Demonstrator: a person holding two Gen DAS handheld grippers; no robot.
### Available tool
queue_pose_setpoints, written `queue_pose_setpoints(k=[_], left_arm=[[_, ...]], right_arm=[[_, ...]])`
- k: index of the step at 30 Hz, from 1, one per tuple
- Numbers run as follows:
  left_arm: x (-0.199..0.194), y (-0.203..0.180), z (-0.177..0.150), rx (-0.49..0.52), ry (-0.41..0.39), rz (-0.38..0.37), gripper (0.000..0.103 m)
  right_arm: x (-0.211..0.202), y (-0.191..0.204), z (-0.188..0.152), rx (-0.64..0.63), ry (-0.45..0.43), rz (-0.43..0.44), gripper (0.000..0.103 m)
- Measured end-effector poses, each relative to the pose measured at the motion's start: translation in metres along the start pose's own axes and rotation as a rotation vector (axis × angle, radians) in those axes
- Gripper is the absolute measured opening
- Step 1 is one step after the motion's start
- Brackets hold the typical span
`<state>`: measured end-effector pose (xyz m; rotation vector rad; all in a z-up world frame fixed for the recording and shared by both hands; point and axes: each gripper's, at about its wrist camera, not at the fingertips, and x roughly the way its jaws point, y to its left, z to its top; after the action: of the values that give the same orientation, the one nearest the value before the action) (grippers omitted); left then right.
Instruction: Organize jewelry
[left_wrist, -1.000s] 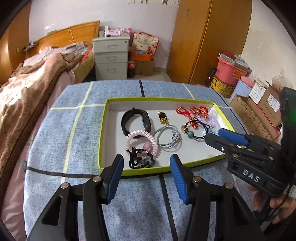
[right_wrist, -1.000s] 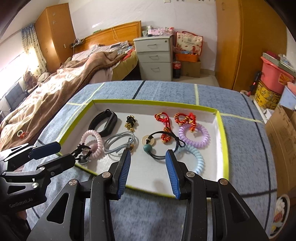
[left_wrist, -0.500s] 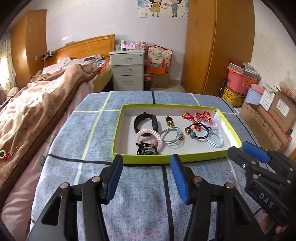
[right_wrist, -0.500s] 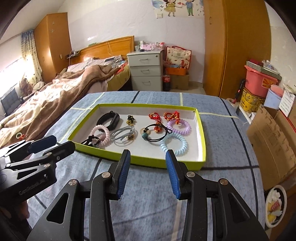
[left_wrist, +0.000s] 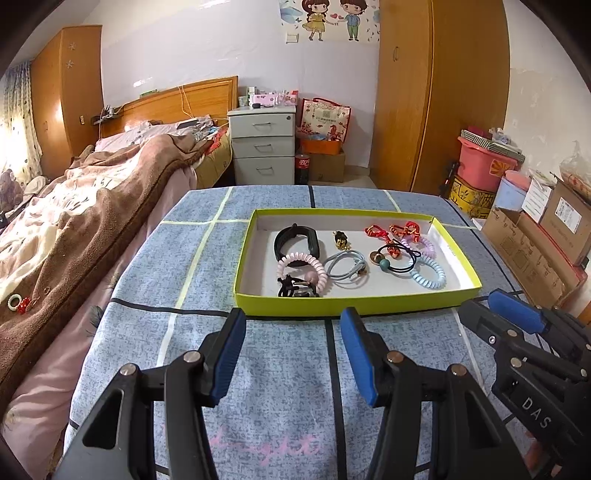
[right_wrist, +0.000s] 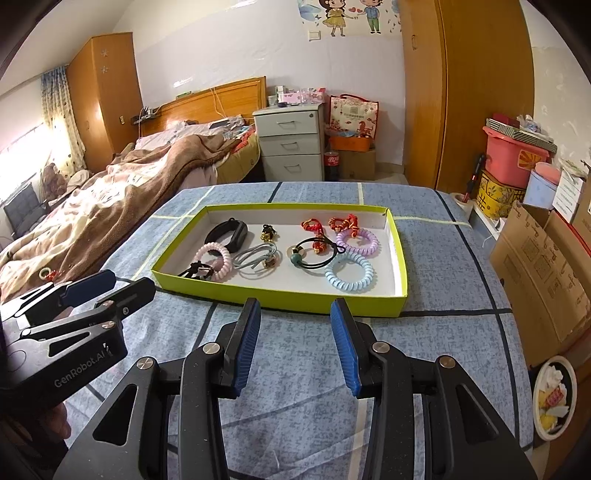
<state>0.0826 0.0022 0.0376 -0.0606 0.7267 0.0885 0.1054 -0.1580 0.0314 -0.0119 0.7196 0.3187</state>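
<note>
A shallow green-rimmed tray (left_wrist: 354, 305) (right_wrist: 280, 295) lies on the blue checked cloth. It holds a black band (left_wrist: 295, 240), a pink coil tie (left_wrist: 301, 266), a grey elastic (left_wrist: 345, 268), a light blue coil (right_wrist: 349, 275), a purple coil (right_wrist: 357, 242), red knotted cords (right_wrist: 328, 225) and a small gold charm (left_wrist: 340, 239). My left gripper (left_wrist: 292, 332) stands open over the cloth, short of the tray's near rim, nothing between its fingers. My right gripper (right_wrist: 294, 323) is likewise open and empty, just before the same rim. Each gripper shows at the edge of the other's view.
A bed with a brown blanket (left_wrist: 92, 206) runs along the left. A grey drawer unit (left_wrist: 263, 146) and wooden wardrobe (left_wrist: 436, 92) stand behind. Cardboard boxes (right_wrist: 546, 266) and a pink bin (right_wrist: 513, 155) crowd the right; a bowl (right_wrist: 554, 395) sits on the floor.
Both grippers have pulled back from over the tray toward the near side and tilted up slightly; the tray now looks smaller and farther. Both stayed open and empty.
</note>
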Motion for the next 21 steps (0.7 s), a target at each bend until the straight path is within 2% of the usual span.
queue_pose_setpoints(k=[21], left_arm=[[-0.0083,-0.0009,-0.001,-0.003,-0.017,0.017,0.056]], right_arm=[[-0.003,0.0039,-0.0029,-0.005,0.002,0.004,0.041]])
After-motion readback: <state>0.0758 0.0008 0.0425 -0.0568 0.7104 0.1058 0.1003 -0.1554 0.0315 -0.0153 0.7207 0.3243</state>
